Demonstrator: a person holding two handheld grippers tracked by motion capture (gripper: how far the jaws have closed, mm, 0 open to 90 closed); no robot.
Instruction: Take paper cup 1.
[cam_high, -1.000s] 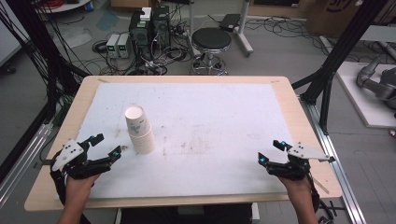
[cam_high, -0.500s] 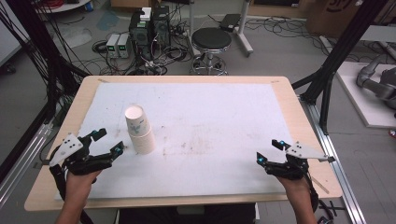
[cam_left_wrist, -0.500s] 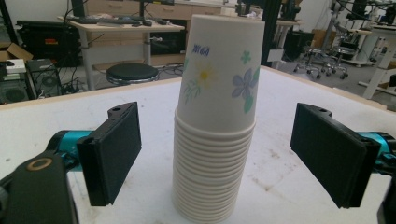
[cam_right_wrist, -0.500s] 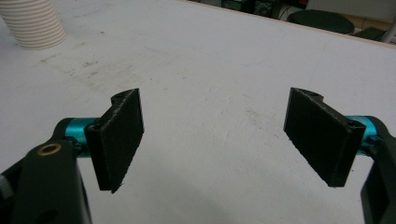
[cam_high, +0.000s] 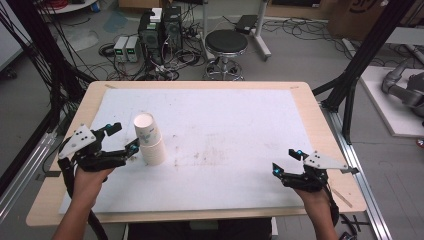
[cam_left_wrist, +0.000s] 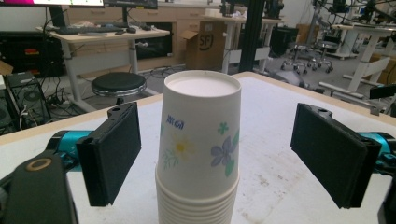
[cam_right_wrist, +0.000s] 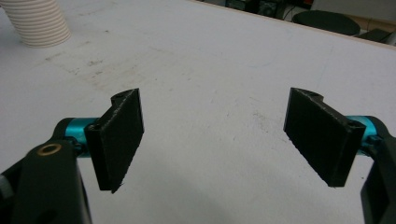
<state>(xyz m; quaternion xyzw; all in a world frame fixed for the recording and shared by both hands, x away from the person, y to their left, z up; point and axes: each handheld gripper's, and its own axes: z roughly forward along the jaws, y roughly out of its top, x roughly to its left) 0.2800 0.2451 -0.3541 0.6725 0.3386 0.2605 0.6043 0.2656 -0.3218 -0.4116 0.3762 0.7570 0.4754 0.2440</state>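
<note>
A stack of upside-down paper cups (cam_high: 149, 139) with a flower print stands left of centre on the white mat. My left gripper (cam_high: 124, 137) hovers just left of it, open, with its jaws reaching toward the top cup. In the left gripper view the cup stack (cam_left_wrist: 200, 149) rises between the two black pads (cam_left_wrist: 112, 154), with a gap on each side and no contact. My right gripper (cam_high: 285, 161) rests low near the front right of the mat, open, with nothing between its jaws. The right gripper view has the stack's ribbed rims (cam_right_wrist: 39, 23) far off at top left.
The white mat (cam_high: 230, 125) covers a wooden table (cam_high: 320, 125). Black frame posts (cam_high: 360, 65) stand at the table's right and left. A stool (cam_high: 226, 45) and computer boxes (cam_high: 160, 30) sit on the floor beyond the far edge.
My left gripper has risen and moved closer to the cup stack, so its jaws now flank the top cup. The right gripper and the stack have stayed put.
</note>
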